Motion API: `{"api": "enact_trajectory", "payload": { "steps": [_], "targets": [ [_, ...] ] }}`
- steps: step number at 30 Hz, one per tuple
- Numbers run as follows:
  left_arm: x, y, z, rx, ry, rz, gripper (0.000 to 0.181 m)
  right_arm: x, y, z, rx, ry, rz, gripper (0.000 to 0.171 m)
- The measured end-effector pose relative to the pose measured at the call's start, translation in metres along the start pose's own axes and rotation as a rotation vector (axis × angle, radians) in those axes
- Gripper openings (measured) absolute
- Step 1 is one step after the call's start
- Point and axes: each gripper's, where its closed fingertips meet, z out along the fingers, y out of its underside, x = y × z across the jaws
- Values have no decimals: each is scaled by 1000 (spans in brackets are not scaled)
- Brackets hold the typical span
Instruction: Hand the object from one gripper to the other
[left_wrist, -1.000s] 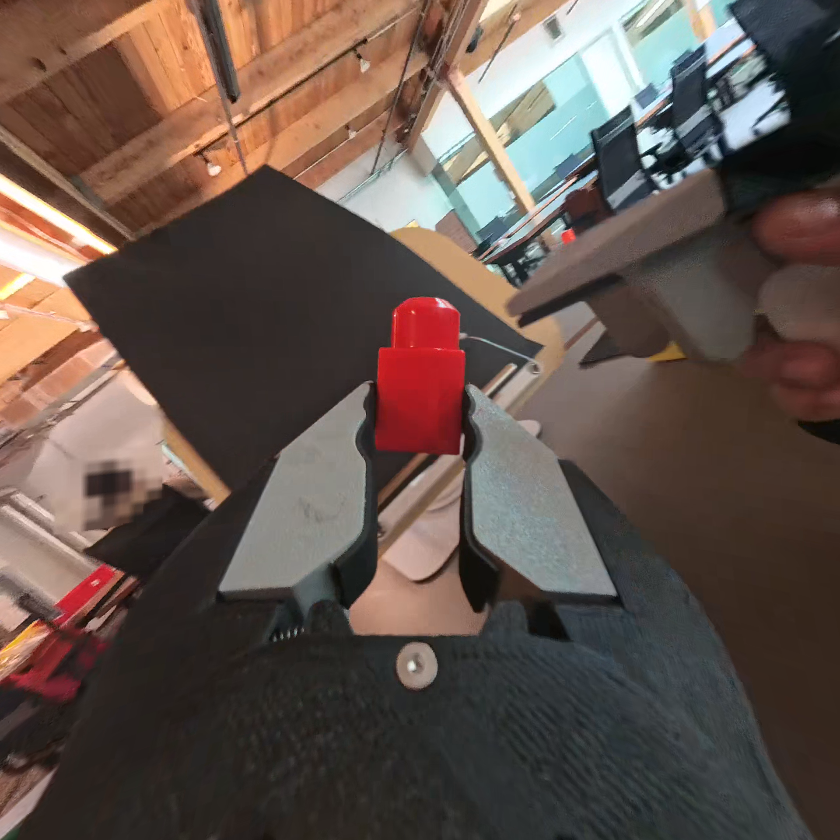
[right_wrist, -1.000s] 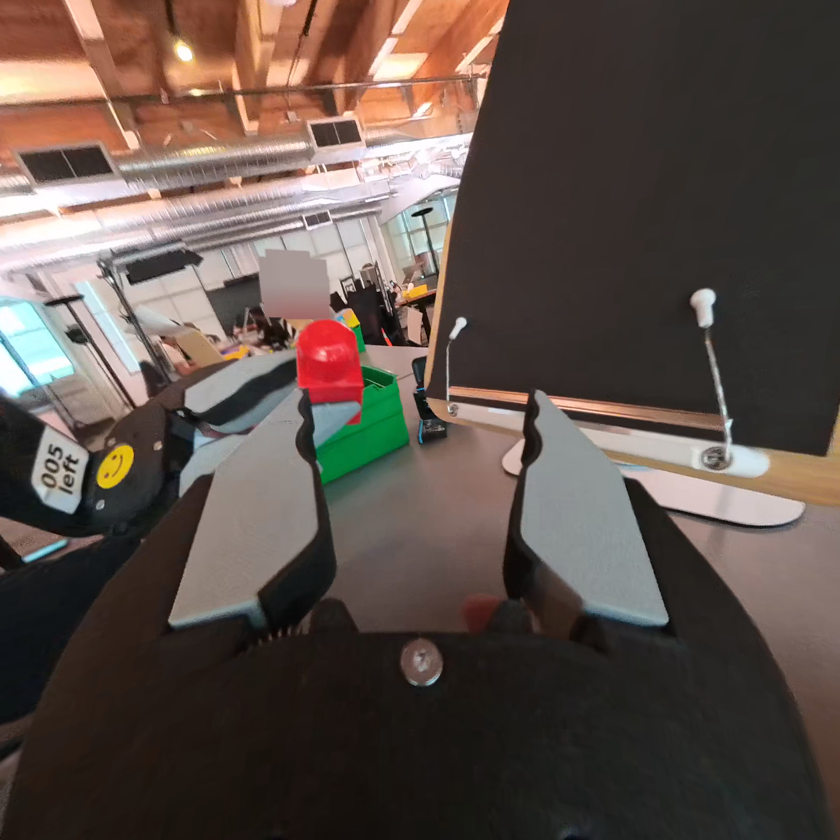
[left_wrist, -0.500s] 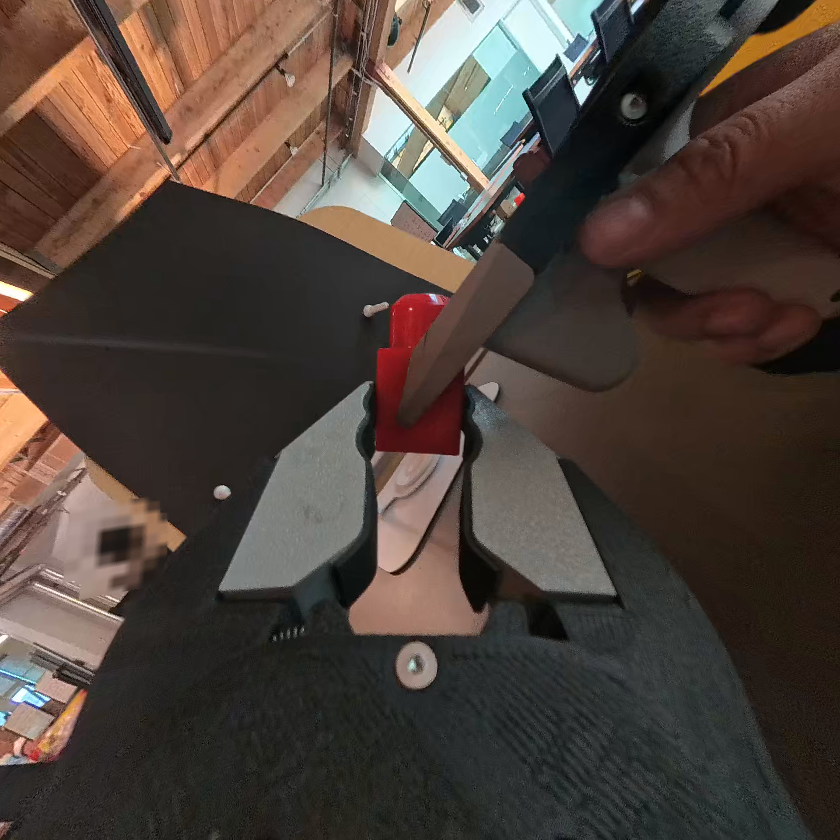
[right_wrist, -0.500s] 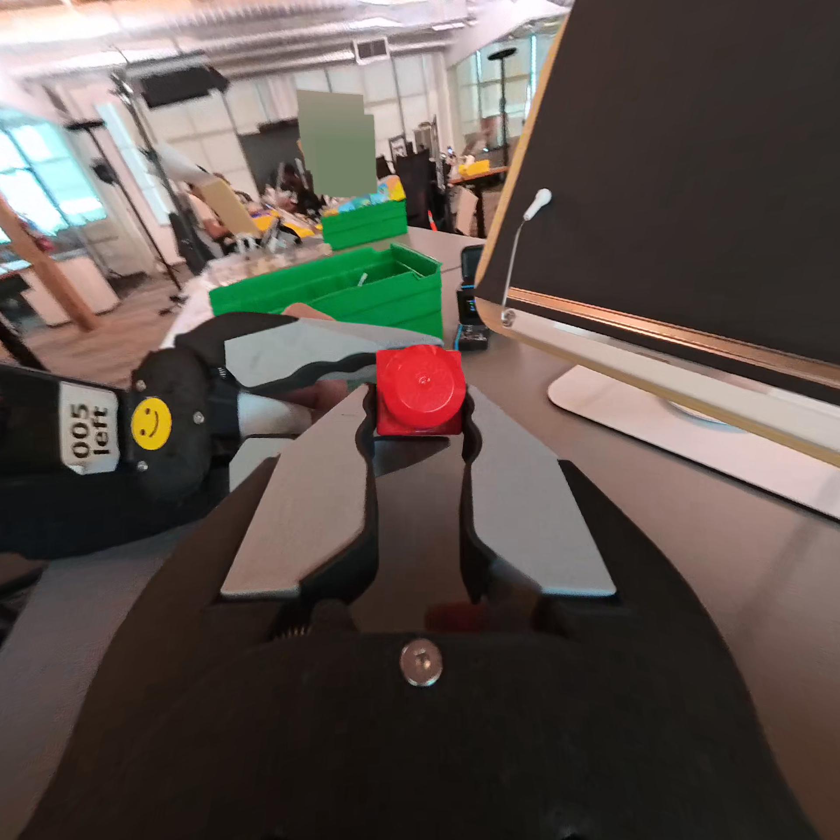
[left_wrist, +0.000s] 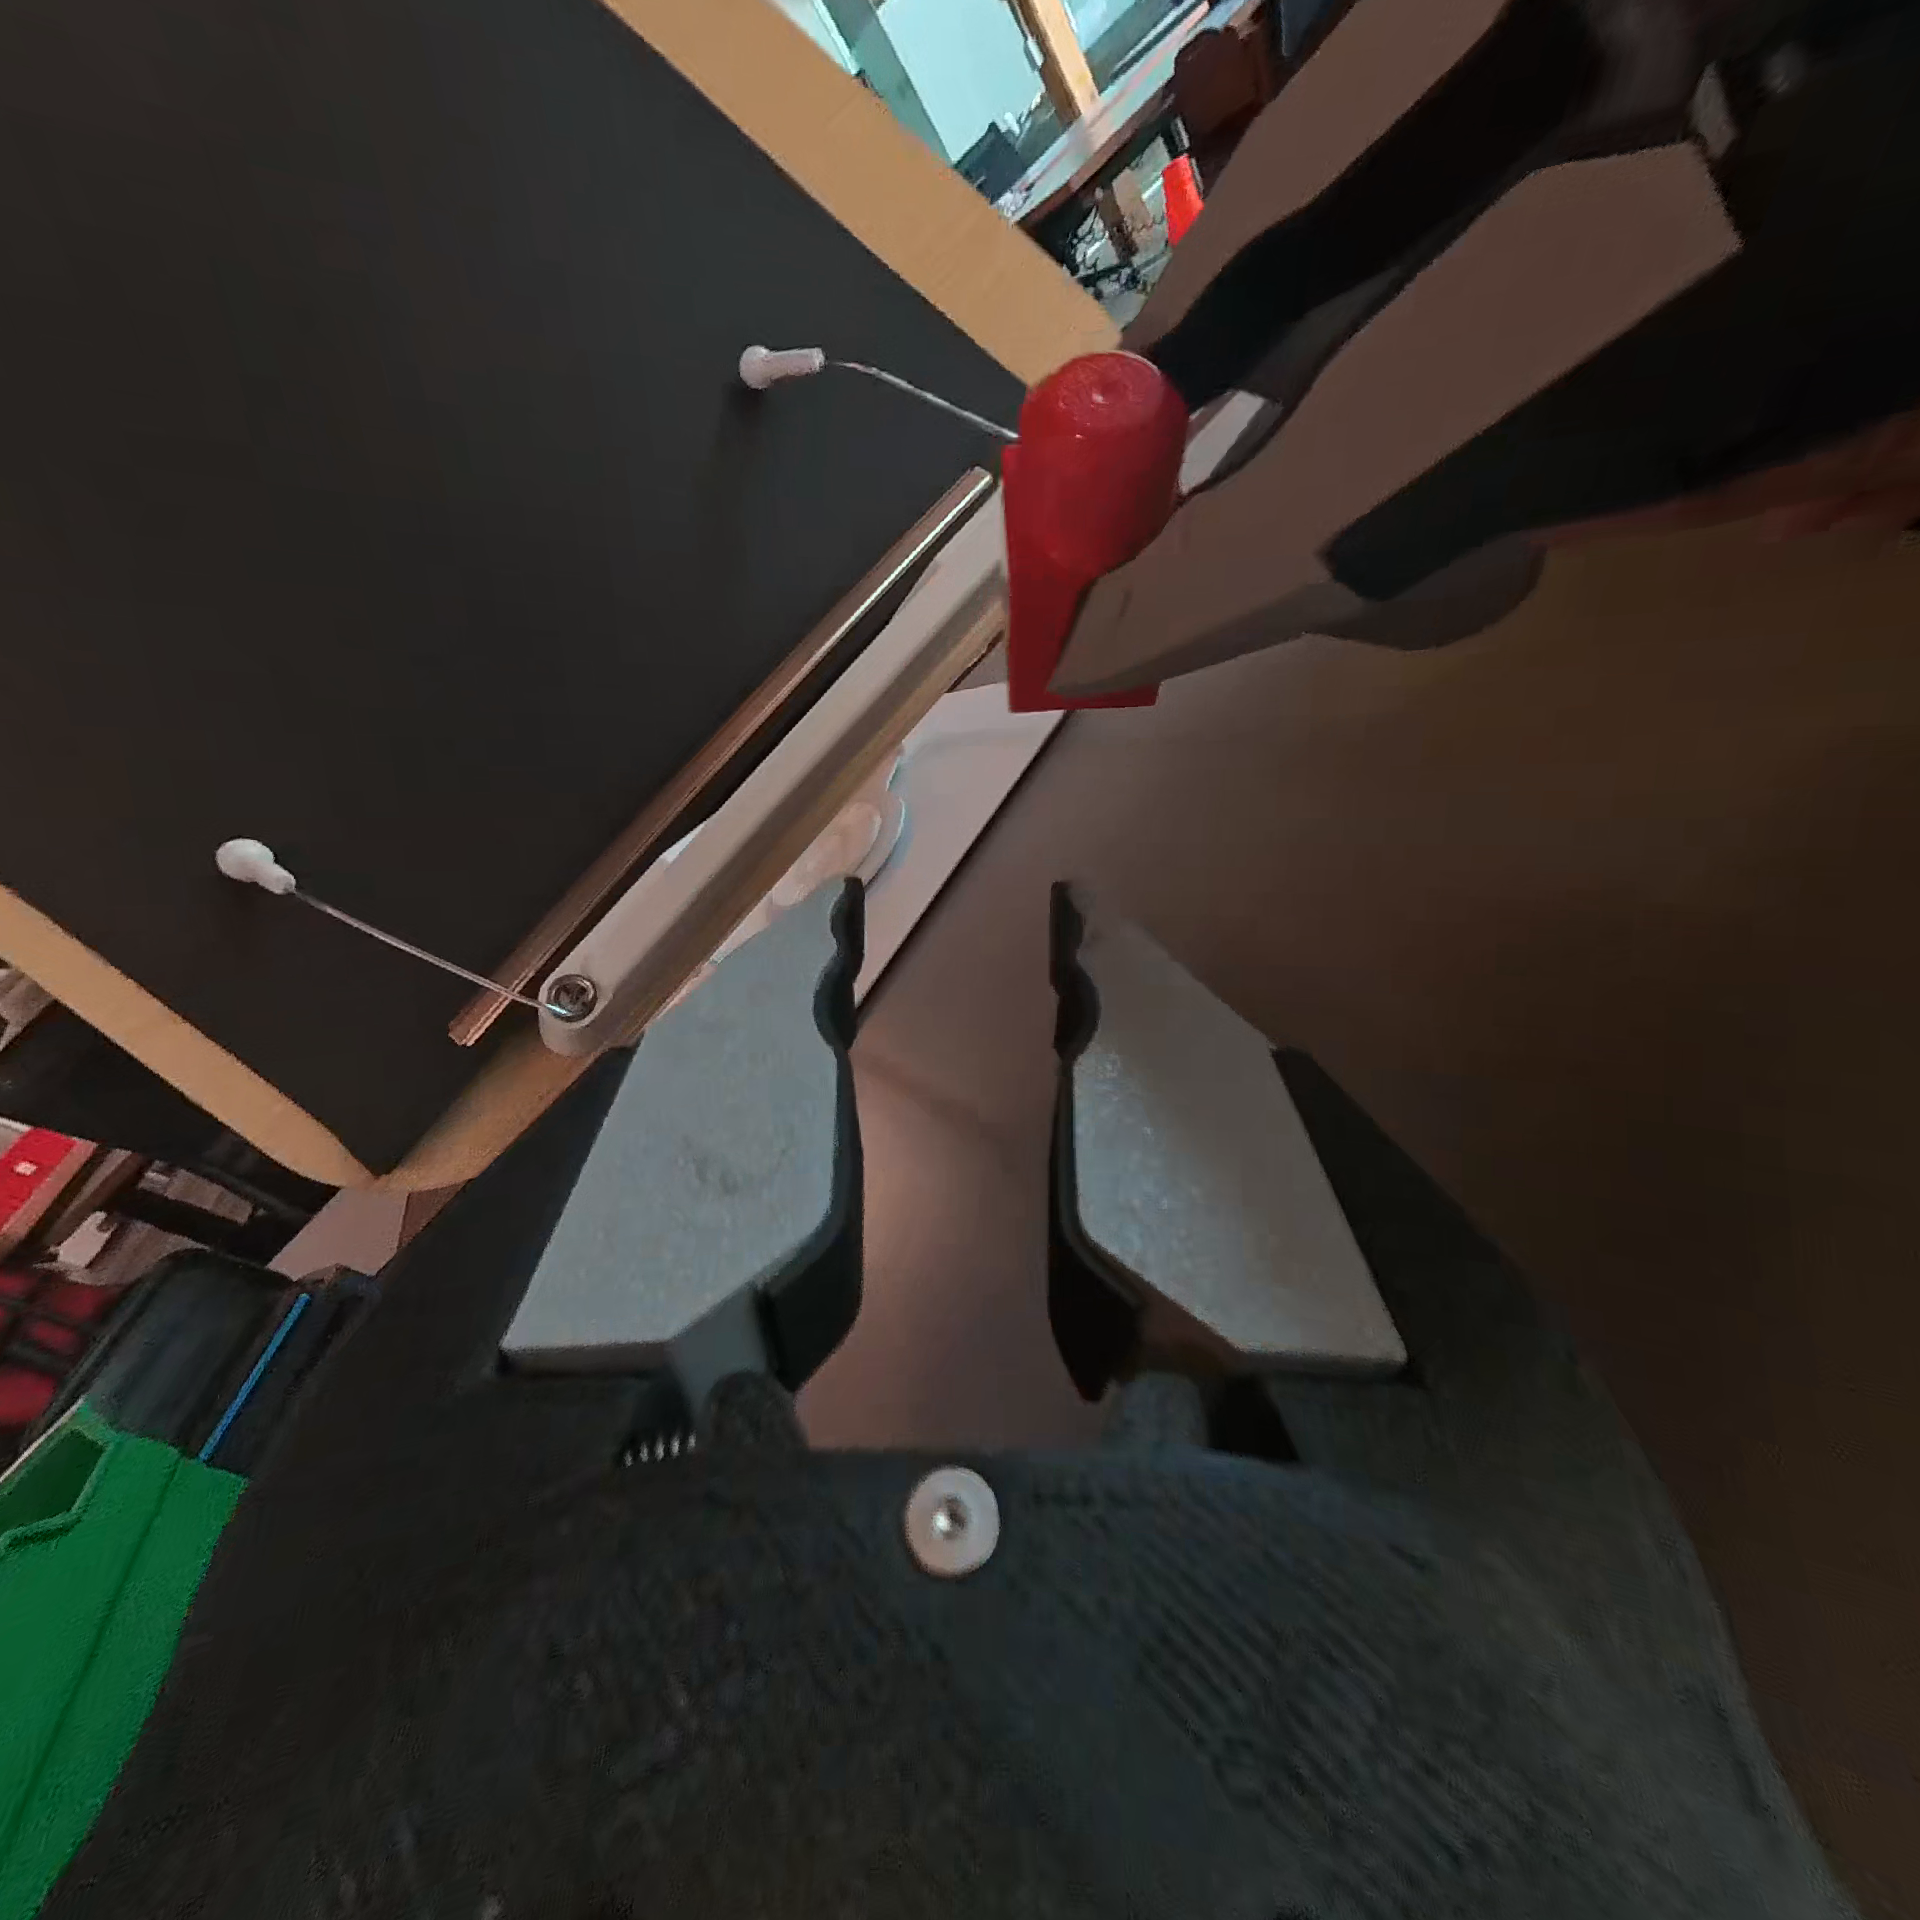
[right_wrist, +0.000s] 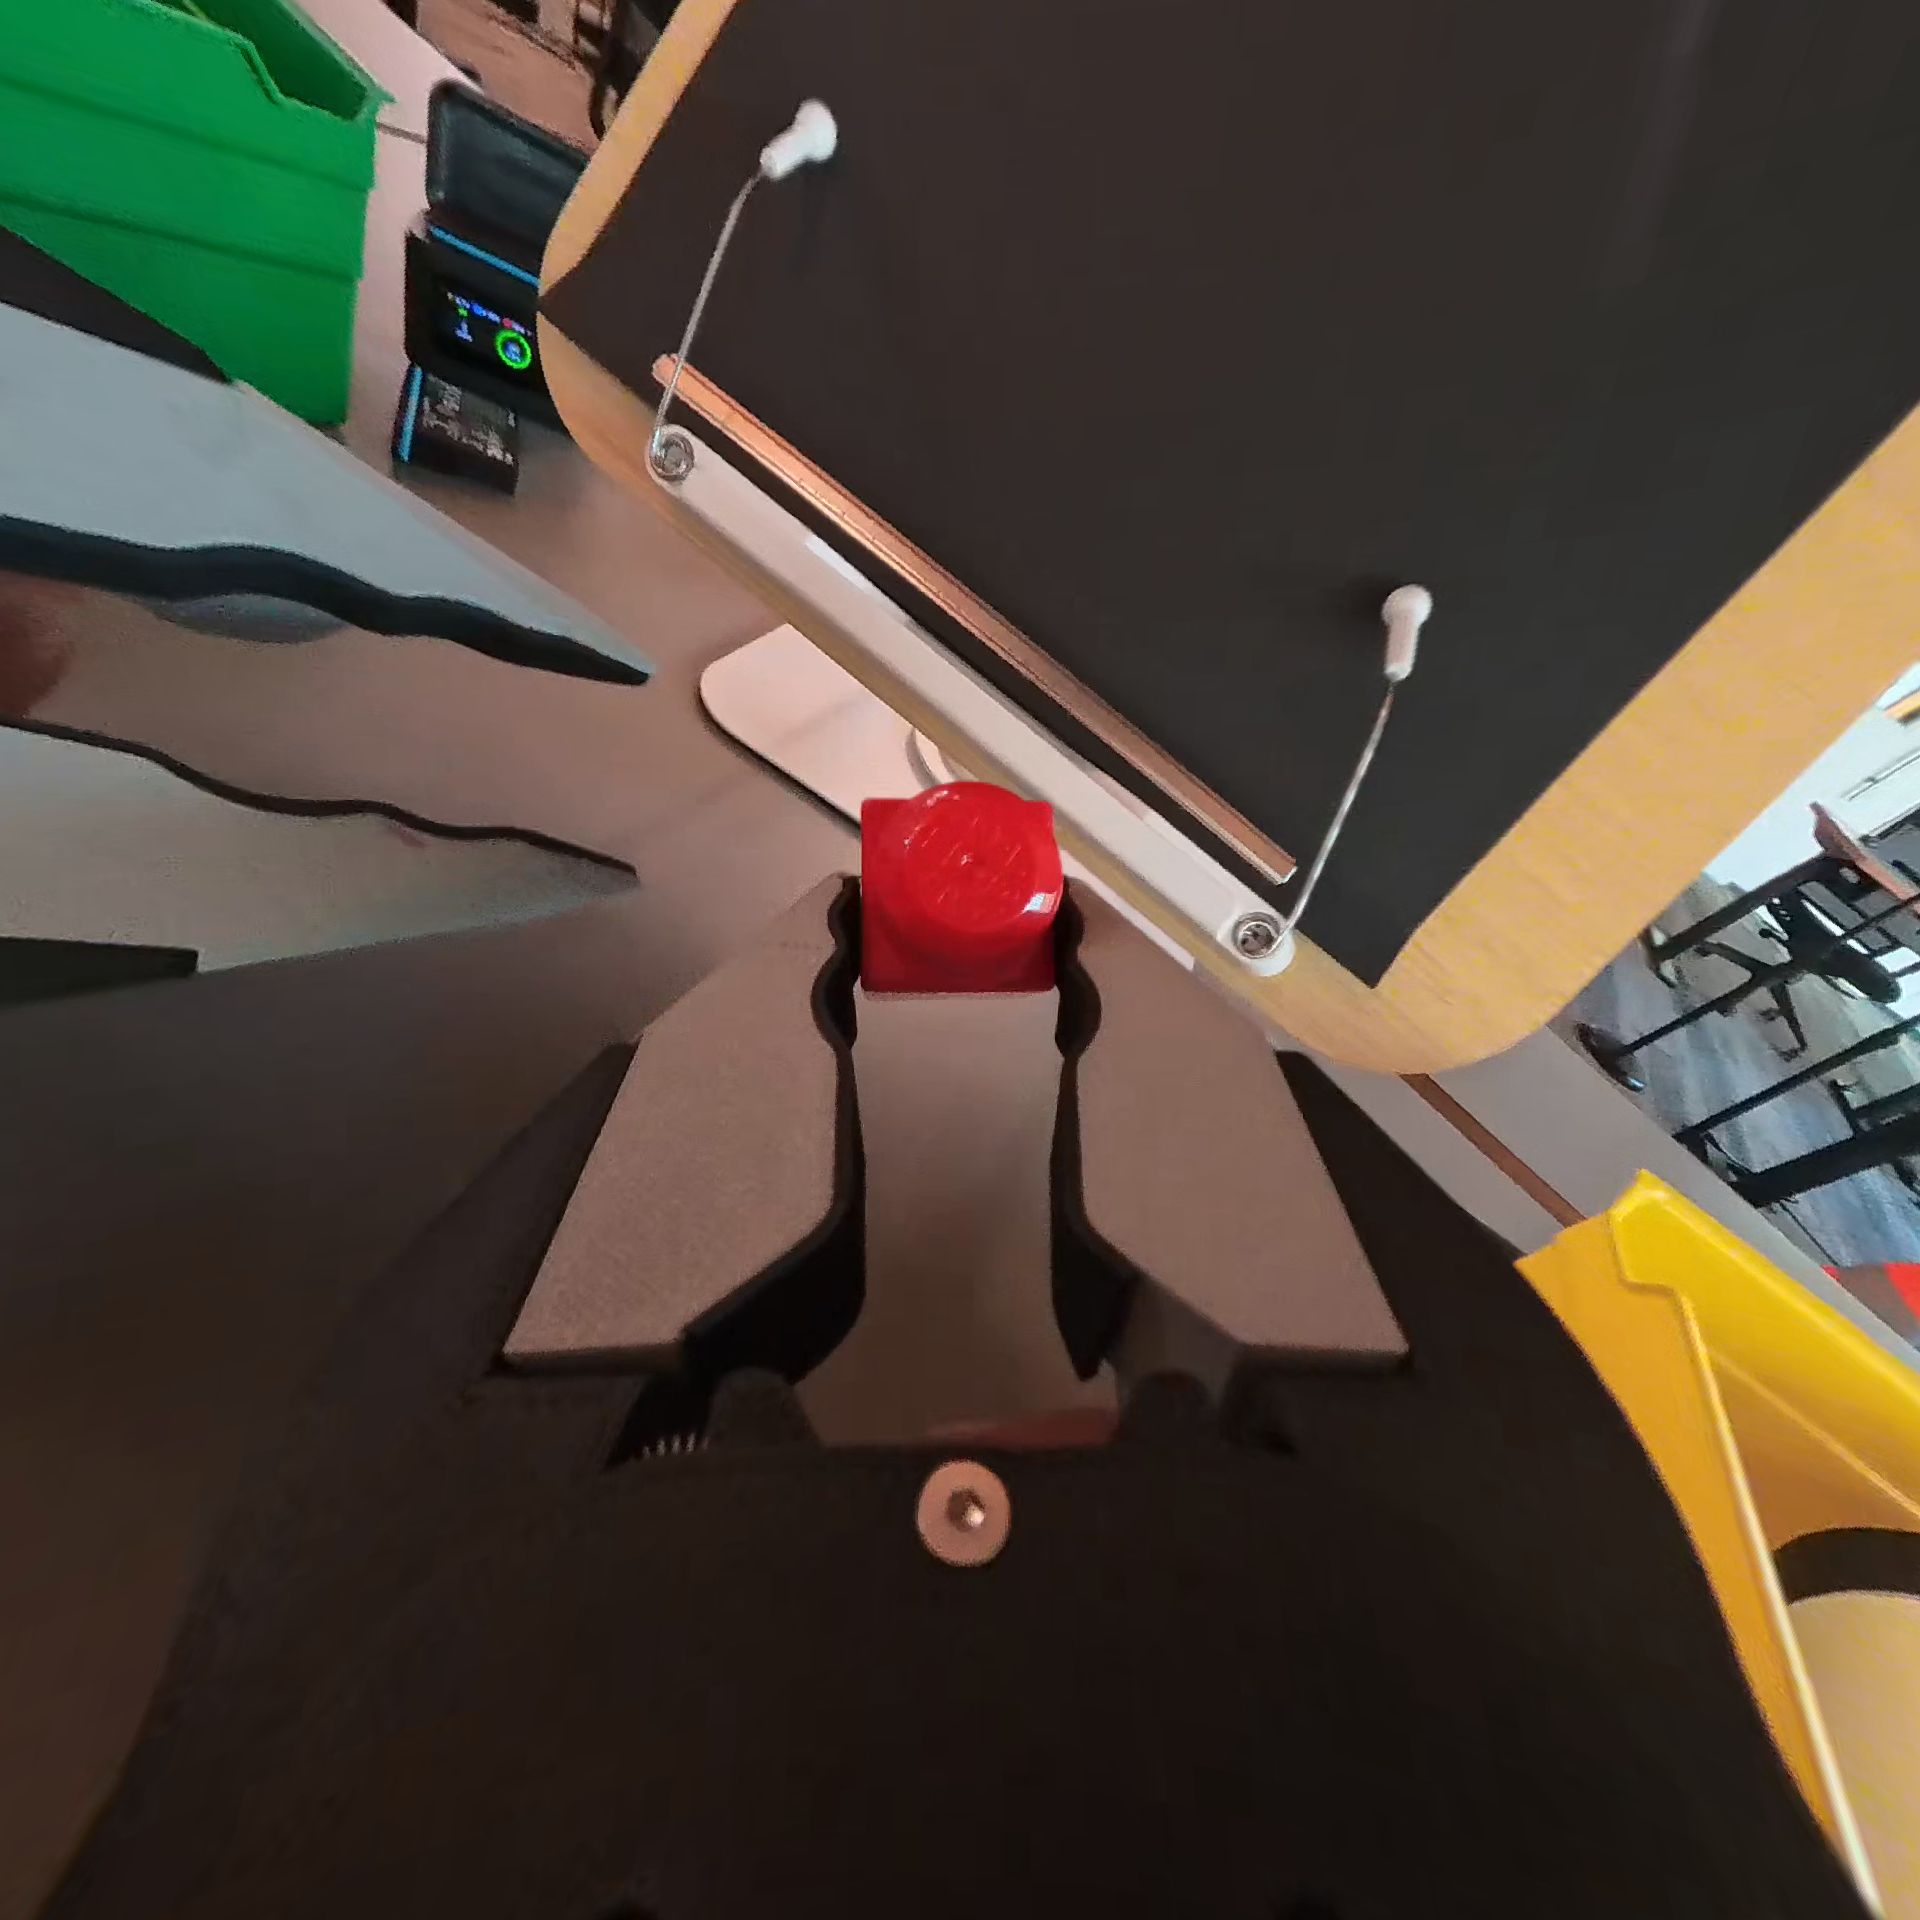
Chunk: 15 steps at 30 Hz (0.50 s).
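The red block (right_wrist: 958, 894), a cube with a round stud, sits clamped between the tips of my right gripper (right_wrist: 956, 935), which is shut on it. In the left wrist view the block (left_wrist: 1081, 488) hangs ahead and above, pinched by the right gripper (left_wrist: 1117, 540) that reaches in from the upper right. My left gripper (left_wrist: 951, 914) is open and empty, its jaws apart a short way below the block. It also shows in the right wrist view (right_wrist: 636, 769), to the left of the block and apart from it.
A black board (right_wrist: 1247, 312) with a wooden rim stands close behind on a white base (right_wrist: 790, 707). A green bin (right_wrist: 177, 187) and a small device with a lit screen (right_wrist: 478, 322) sit at far left. A yellow bin (right_wrist: 1766, 1403) is at lower right. The brown table (left_wrist: 1455, 1039) lies below.
The right gripper closed on the red block and the left gripper let go. The left gripper has drawn back and down, so the block now rests only in the right gripper.
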Motion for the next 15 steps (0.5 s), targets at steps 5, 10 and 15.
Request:
{"api": "enact_trajectory", "payload": {
  "steps": [5,10,15],
  "targets": [
    [-2,-1,-1,12,-9,-12,31,8,1,1,-4,45,-12,34],
    [6,-18,-9,83,136,-244,41,13,-8,-7,49,75,-123,34],
    [22,-25,-17,83,404,-548,79,-8,-22,-15,136,21,-304,34]
  ]
}}
